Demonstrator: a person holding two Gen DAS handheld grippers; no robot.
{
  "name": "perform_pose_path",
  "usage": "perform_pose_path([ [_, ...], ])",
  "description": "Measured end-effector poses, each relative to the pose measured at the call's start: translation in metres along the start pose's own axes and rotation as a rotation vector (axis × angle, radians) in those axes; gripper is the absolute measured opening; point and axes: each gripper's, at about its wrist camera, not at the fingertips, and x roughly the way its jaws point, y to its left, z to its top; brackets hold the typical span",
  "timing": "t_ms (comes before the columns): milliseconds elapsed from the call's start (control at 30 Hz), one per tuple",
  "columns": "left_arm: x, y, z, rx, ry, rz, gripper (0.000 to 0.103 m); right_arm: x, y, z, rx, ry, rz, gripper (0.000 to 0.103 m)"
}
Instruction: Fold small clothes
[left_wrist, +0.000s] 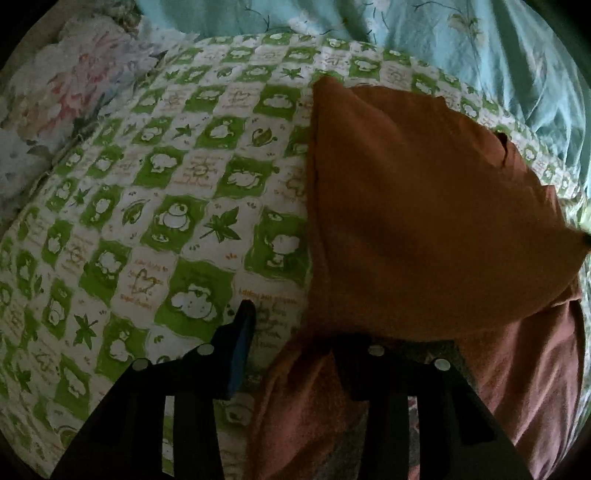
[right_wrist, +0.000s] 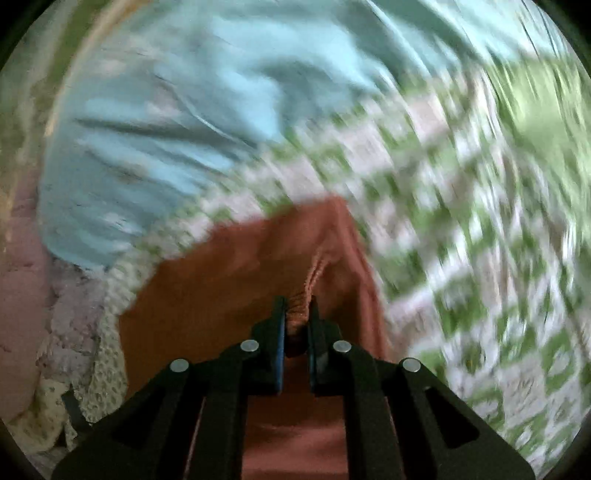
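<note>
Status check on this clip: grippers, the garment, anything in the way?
Right gripper shut on bunched edge of the rust-brown garment. Left gripper at garment's near edge, one finger hidden under cloth, grip unclear. Garment lifted over green checked bedspread. Nothing in the way.

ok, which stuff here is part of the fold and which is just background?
In the job:
- rust-orange garment
- right tongs, shut on a bunched bit of it
- left tongs, cloth over one finger

Just lying about:
- green checked sheet
- light blue sheet
- floral pillow
</note>
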Motion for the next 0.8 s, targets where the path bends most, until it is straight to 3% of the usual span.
perform_pose_path([
  [100,0.001,0.006,0.001,-0.028,0.011,-0.027,0.04,0.016,-0.006,-0.016,-0.004,0.052,-0.014,0.01],
  [400,-0.002,0.044,-0.001,-0.169,0.034,-0.12,0.042,0.031,-0.01,-0.028,-0.076,0.079,-0.086,0.011],
  [433,-0.002,0.046,-0.002,-0.182,0.037,-0.13,0.042,0.03,-0.011,-0.027,-0.086,0.08,-0.087,0.015],
  [667,-0.017,0.052,-0.009,-0.131,0.089,-0.156,0.043,0.0,-0.015,-0.029,-0.073,0.053,-0.11,0.02],
  [800,-0.036,0.051,-0.029,-0.112,0.102,-0.187,0.049,-0.024,-0.017,-0.041,-0.041,0.066,-0.079,0.026],
])
